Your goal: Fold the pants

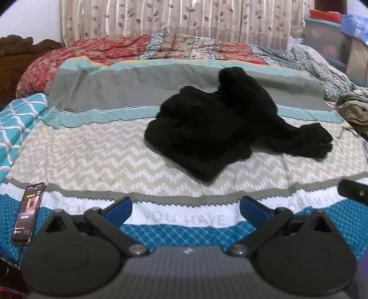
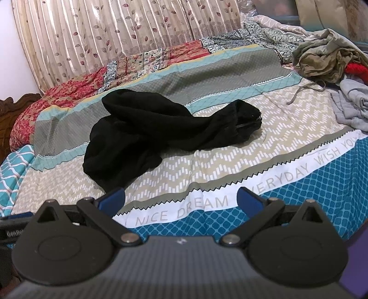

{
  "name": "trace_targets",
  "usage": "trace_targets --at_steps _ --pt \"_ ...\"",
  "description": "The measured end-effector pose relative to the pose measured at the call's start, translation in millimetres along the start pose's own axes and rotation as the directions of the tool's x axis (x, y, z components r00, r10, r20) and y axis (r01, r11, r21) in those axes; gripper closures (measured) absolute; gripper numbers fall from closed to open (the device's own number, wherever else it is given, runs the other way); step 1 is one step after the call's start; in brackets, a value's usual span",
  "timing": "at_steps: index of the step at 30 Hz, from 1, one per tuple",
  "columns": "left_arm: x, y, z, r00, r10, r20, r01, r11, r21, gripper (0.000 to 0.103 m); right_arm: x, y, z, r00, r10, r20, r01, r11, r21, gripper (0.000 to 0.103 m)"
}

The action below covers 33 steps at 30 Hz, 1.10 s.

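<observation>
Black pants [image 1: 214, 124] lie crumpled in a heap on the patterned bedspread [image 1: 92, 156], one leg stretched out to the right. The right wrist view shows the same pants [image 2: 142, 135] left of centre, with a cuffed leg end [image 2: 248, 122] pointing right. My left gripper [image 1: 185, 207] hovers open over the bed's near edge, well short of the pants, nothing between its blue pads [image 1: 119, 209]. My right gripper [image 2: 181, 199] is open too, near the front edge, its left pad [image 2: 112, 199] just in front of the pants' nearest fold.
A phone [image 1: 28, 211] lies at the bed's front left. A pile of other clothes [image 2: 329, 57] sits at the far right with grey garments [image 2: 354, 103]. A curtain [image 1: 172, 18] hangs behind the bed. A wooden headboard [image 1: 13, 57] is at left.
</observation>
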<state>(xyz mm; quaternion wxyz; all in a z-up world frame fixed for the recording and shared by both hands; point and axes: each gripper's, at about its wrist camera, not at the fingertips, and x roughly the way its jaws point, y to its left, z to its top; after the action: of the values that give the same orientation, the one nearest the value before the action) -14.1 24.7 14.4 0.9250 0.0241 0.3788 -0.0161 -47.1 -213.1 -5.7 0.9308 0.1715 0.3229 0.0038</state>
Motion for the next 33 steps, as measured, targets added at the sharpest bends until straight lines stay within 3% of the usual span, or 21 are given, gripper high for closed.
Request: trace_targets --at_steps 8,29,33 --pt "10.8 9.9 -2.7 0.998 -0.029 -0.052 0.027 0.999 -0.031 0.000 4.1 5.6 -0.3 1.000 -0.003 -0.012 0.003 1.000 -0.011 0.000" --pt "23.5 13.9 1.9 0.992 -0.085 -0.093 0.080 0.996 -0.048 0.000 15.3 15.0 -0.1 0.999 -0.005 -0.031 0.004 0.999 -0.039 0.000" --pt "24.7 11.8 3.7 0.992 -0.085 -0.092 0.082 0.996 -0.043 0.000 16.5 14.0 0.4 0.999 -0.001 -0.032 0.000 0.999 -0.037 0.005"
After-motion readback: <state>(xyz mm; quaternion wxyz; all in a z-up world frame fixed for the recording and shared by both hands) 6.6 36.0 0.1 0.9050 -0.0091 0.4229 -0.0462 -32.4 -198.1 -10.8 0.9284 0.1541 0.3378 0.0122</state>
